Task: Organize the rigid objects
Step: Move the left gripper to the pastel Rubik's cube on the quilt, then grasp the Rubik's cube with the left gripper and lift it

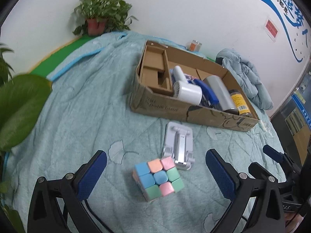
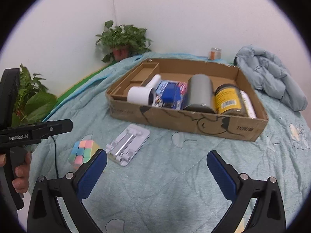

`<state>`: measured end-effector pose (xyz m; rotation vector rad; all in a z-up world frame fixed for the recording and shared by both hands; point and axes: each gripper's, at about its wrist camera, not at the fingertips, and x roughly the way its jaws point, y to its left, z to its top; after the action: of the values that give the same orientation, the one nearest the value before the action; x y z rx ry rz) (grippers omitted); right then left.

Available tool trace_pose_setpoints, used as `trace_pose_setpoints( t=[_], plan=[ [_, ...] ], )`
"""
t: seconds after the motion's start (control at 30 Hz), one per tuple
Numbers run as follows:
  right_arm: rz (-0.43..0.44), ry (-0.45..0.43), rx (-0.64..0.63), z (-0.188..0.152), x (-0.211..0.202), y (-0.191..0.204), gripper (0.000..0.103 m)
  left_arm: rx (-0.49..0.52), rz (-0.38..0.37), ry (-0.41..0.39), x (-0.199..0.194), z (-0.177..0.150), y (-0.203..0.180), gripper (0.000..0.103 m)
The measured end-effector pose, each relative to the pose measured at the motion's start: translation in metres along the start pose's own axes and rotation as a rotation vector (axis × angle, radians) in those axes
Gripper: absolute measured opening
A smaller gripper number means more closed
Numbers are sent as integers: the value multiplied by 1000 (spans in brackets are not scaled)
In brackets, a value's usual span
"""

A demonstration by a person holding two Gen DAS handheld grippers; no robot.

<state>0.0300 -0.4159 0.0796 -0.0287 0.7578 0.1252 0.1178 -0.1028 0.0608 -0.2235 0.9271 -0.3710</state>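
A pastel puzzle cube [image 1: 158, 178] [image 2: 82, 152] lies on the teal blanket [image 1: 77, 116]. My left gripper [image 1: 155, 153] is open, with the cube lying between and just ahead of its blue pads, untouched. A white folded phone stand [image 1: 178, 145] [image 2: 129, 143] lies flat just beyond the cube. Behind it is a shallow cardboard box [image 1: 175, 110] [image 2: 194, 124] holding a white handheld fan [image 1: 186, 91], a blue item [image 1: 206, 91], a grey cylinder [image 2: 200, 93] and a yellow-label jar [image 2: 229, 101]. My right gripper [image 2: 157, 153] is open over bare blanket, to the right of the stand.
Potted plants stand at the far corner [image 1: 101, 11] and at the left edge [image 1: 21, 108]. A crumpled light-blue jacket [image 2: 272, 79] lies right of the box. A small orange-label jar [image 2: 214, 53] sits by the wall. A hand [image 2: 19, 174] holds the left tool.
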Motion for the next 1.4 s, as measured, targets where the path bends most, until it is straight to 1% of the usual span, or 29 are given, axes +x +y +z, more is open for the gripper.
trace_pose_setpoints(
  t=[0.03, 0.07, 0.1, 0.13, 0.17, 0.23, 0.27, 0.3, 0.4, 0.43, 0.47, 0.5, 0.53, 0.63, 0.67, 0.73, 0.77, 0.8, 0.83, 0.9, 0.93, 1.0, 1.03, 1.17, 1.2, 1.3, 1.33, 1.4],
  plan=[
    [15, 5, -3, -2, 1, 2, 89, -10, -5, 10, 3, -2, 4, 102],
    [17, 10, -12, -3, 2, 5, 61, -19, -10, 23, 7, -5, 8, 102],
    [4, 25, -25, -5, 5, 8, 47, -20, -12, 29, 9, -7, 10, 101],
    [8, 29, -32, -7, 6, 10, 47, -14, -14, 38, 12, -10, 12, 101],
    [36, 25, -33, -8, 7, 11, 48, -6, -16, 50, 15, -11, 13, 101],
    [102, 57, -37, -11, 14, 18, 69, 5, -23, 71, 21, -13, 13, 101],
    [142, 77, -50, -14, 19, 25, 83, 4, -27, 86, 24, -13, 14, 100],
    [166, 81, -59, -15, 20, 30, 83, 4, -32, 100, 28, -13, 15, 99],
    [258, 113, -84, -19, 29, 49, 83, -25, -62, 149, 41, -15, 16, 92],
    [277, 124, -89, -20, 33, 54, 83, -31, -74, 158, 43, -16, 15, 84],
    [289, 135, -94, -21, 36, 58, 83, -39, -98, 176, 48, -17, 15, 74],
    [308, 148, -103, -22, 42, 63, 83, -47, -115, 189, 52, -17, 14, 70],
    [321, 152, -107, -23, 44, 66, 83, -63, -135, 202, 56, -18, 14, 67],
    [370, 160, -156, -24, 56, 79, 83, -76, -151, 201, 60, -18, 13, 62],
    [386, 163, -169, -24, 60, 83, 82, -77, -154, 200, 60, -18, 13, 62],
    [423, 181, -179, -24, 72, 86, 75, -75, -170, 196, 59, -19, 12, 61],
    [425, 198, -174, -26, 79, 88, 61, -70, -189, 200, 60, -19, 10, 61],
    [417, 225, -166, -28, 86, 88, 51, -66, -205, 208, 61, -20, 8, 61],
    [416, 240, -161, -29, 90, 88, 49, -64, -211, 210, 61, -22, 6, 61],
    [407, 235, -159, -31, 89, 86, 49, -40, -200, 210, 62, -25, 0, 61],
    [407, 237, -157, -32, 87, 85, 49, -26, -206, 218, 64, -27, -4, 61],
    [397, 231, -147, -34, 77, 80, 49, -24, -235, 234, 64, -31, -7, 61],
    [393, 229, -143, -35, 72, 79, 49, -20, -261, 237, 63, -32, -9, 61],
    [354, 227, -131, -42, 45, 70, 49, 41, -363, 253, 56, -39, -28, 61],
    [335, 227, -135, -47, 36, 68, 49, 57, -382, 258, 56, -41, -33, 61],
    [333, 248, -121, -57, 26, 60, 49, 104, -414, 309, 64, -51, -44, 62],
    [328, 249, -116, -60, 25, 59, 49, 109, -421, 306, 63, -52, -43, 62],
    [309, 233, -115, -64, 21, 55, 49, 96, -444, 261, 54, -47, -36, 62]
  ],
)
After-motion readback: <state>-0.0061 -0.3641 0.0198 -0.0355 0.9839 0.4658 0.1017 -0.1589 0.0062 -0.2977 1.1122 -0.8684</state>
